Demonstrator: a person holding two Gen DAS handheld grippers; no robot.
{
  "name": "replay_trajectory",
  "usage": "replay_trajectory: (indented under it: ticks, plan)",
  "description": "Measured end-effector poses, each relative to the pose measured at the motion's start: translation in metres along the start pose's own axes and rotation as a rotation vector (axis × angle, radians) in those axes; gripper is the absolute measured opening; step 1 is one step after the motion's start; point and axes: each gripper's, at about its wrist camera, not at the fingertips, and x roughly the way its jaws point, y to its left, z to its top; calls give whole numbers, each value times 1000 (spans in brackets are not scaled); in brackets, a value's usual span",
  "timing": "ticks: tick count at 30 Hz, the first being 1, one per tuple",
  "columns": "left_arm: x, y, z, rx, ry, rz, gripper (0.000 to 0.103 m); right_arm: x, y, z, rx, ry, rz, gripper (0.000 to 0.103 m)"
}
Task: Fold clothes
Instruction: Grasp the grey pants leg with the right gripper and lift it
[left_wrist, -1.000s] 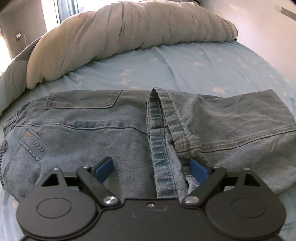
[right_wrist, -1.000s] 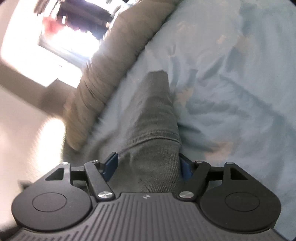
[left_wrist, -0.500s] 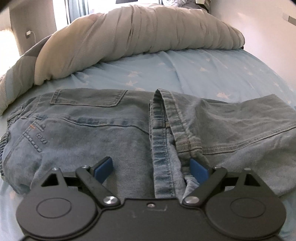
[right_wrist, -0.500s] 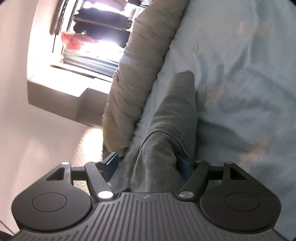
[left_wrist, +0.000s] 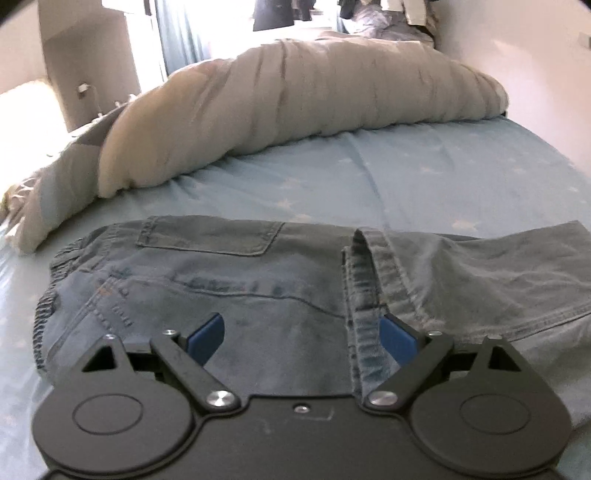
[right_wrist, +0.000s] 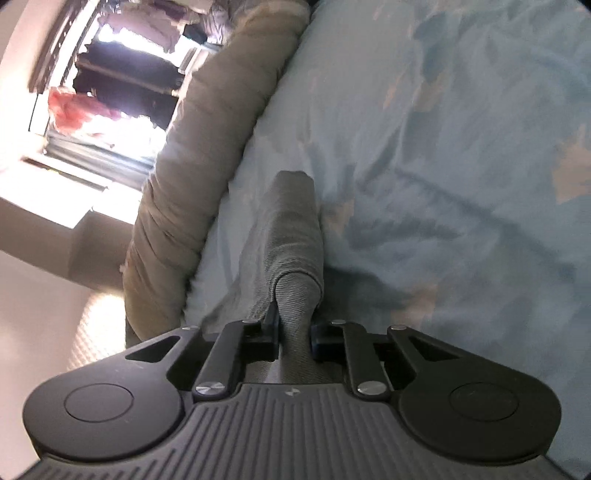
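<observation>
- Denim jeans lie part-folded on the blue star-print sheet, waistband to the left and a leg doubled across to the right.
- Left gripper hovers over the seat, jaws spread wide and holding nothing.
- Right gripper is closing, pinching a bunched fold of the leg (pads already pressing cloth).
- Step in hand, I judge: gripping the leg for the next fold. That calls for carrying it over the seat while the left steadies the pile.

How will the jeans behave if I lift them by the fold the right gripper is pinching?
Likely floppy: the jeans lie creased and draped flat on the bed sheet, so the rest should hang and trail. Probably heavy for cloth, given thick seams and doubled layers. The right gripper, jaws closing on a bunched fold, should hold; the denim looks coarse rather than slippery.
</observation>
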Motion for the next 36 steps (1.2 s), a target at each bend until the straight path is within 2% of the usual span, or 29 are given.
replay_trajectory:
  ticks: [3,6,11,14,18,21,24,27,31,36]
  plan:
    - [1,-13,3,38,15,11,90,-19,6,0,-14,-21,-14,14]
    - [3,-27,0,31,38,-1,90,-40,12,1,-28,-52,-29,13]
    - [2,-63,-9,5,76,-85,90,-74,13,16,-9,-145,-35,13]
    - [-4,-88,-12,34,84,-124,90,-97,17,24,3,-212,-23,13]
    - [-8,-96,-5,82,97,-148,88,-101,56,18,-118,-234,-46,13]
    - [-15,-69,8,48,95,-196,88,-95,98,5,-236,-270,-71,13]
    - [-30,-28,28,33,62,-202,88,-80,144,-14,-308,-314,-93,13]
    - [-48,19,50,13,22,-203,88,-60,194,-43,-410,-347,-151,13]
    - [-71,97,75,-34,-23,-218,88,-20,255,-88,-540,-379,-234,14]
    - [-89,180,90,-83,-77,-193,89,44,313,-146,-694,-376,-312,14]
